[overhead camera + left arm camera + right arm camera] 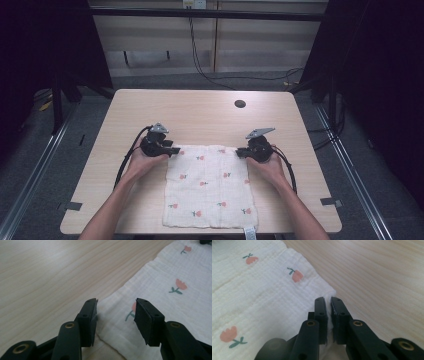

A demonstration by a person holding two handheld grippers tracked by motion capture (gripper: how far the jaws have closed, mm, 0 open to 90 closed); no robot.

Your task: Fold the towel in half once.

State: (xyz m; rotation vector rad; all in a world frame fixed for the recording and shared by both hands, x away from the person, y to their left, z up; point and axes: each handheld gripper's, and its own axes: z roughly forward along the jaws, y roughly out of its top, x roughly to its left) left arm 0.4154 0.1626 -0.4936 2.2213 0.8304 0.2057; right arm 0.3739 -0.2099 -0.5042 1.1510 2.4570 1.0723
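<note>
On the pale wooden table (200, 107), the right gripper (329, 302) pinches the white tulip-printed muslin cloth (210, 187) while the left gripper (116, 312), jaws agape, could miss its corner.

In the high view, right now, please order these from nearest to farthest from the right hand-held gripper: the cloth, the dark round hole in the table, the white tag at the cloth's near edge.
1. Cloth: its far right corner sits at the right hand-held gripper.
2. Dark round hole: farther back on the table.
3. White tag: at the near edge.
</note>
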